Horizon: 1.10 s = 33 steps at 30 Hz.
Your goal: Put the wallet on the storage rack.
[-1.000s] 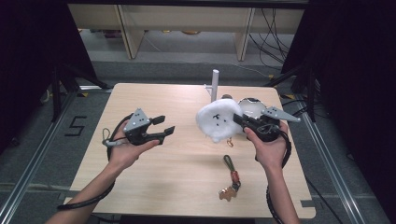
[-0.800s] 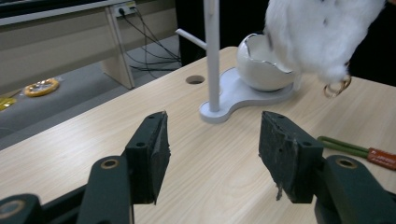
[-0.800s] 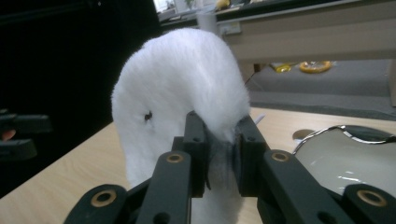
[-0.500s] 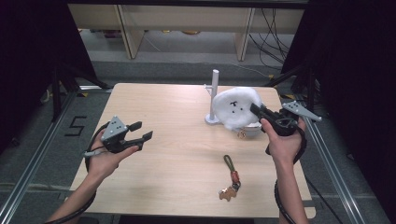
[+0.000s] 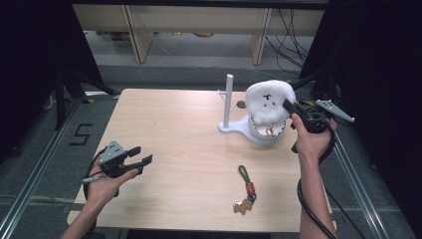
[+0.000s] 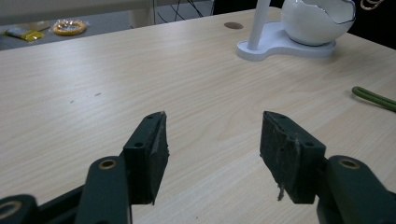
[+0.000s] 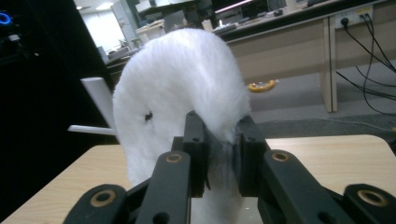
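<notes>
Moved: right gripper [image 5: 287, 104] carries one white plush toy [image 5: 268, 102] from table centre to above the one white egg-shaped bowl [image 5: 263, 130] on its stand | right: pinching the plush | left gripper [image 5: 141, 161]: dropped to near-left edge, jaws apart, holding nothing | one keychain [image 5: 245, 189] on table [image 5: 169, 129]

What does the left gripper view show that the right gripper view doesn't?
Left gripper view: the open left tongs over bare table, a green cord, and the white bowl on its stand.

Right gripper view: the right tongs shut on a fluffy white plush, with desks and cables behind.

Both share the wooden table and the stand's white post.
</notes>
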Each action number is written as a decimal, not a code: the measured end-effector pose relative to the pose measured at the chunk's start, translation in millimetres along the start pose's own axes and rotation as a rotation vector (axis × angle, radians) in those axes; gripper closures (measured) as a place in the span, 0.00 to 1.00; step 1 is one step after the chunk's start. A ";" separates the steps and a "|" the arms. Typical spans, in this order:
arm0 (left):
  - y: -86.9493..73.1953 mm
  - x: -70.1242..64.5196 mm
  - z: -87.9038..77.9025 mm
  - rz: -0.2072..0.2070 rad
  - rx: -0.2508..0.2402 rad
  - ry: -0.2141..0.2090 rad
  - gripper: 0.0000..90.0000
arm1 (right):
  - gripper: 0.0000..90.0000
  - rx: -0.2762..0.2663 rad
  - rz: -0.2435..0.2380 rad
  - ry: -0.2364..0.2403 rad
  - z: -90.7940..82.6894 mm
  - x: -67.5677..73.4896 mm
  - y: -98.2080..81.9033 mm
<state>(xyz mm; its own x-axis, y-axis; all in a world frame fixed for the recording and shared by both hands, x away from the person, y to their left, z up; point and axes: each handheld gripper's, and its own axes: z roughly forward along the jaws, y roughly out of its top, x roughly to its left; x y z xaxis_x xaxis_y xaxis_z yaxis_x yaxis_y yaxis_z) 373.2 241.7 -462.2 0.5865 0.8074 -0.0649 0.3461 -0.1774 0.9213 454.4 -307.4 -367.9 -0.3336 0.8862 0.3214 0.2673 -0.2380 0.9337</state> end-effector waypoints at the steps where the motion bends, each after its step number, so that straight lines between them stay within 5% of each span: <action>1: -1.5 -0.2 -0.1 -0.013 0.001 -0.003 0.46 | 0.87 0.001 0.000 -0.013 2.2 -2.7 -0.8; 9: -6.6 2.0 0.3 -0.020 0.006 0.002 0.45 | 0.87 -0.002 0.058 -0.059 21.8 -23.0 -13.5; 20: -12.5 -1.1 3.8 -0.044 0.025 -0.001 0.45 | 0.86 0.007 0.021 -0.129 29.4 -37.0 -37.7; 31: -15.3 -5.2 6.8 -0.046 0.037 -0.010 0.45 | 0.86 0.068 -0.111 -0.156 28.3 -44.5 -58.3; 33: -15.5 -5.1 6.5 -0.045 0.040 -0.009 0.45 | 0.86 0.087 -0.128 -0.195 27.3 -44.0 -58.3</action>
<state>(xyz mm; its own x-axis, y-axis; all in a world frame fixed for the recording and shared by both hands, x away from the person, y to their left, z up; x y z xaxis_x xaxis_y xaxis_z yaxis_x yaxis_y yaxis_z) 369.6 236.7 -478.7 0.5760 0.8100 -0.1098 0.4011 -0.1631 0.9014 478.1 -321.7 -440.8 -0.1909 0.9690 0.1568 0.3142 -0.0911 0.9450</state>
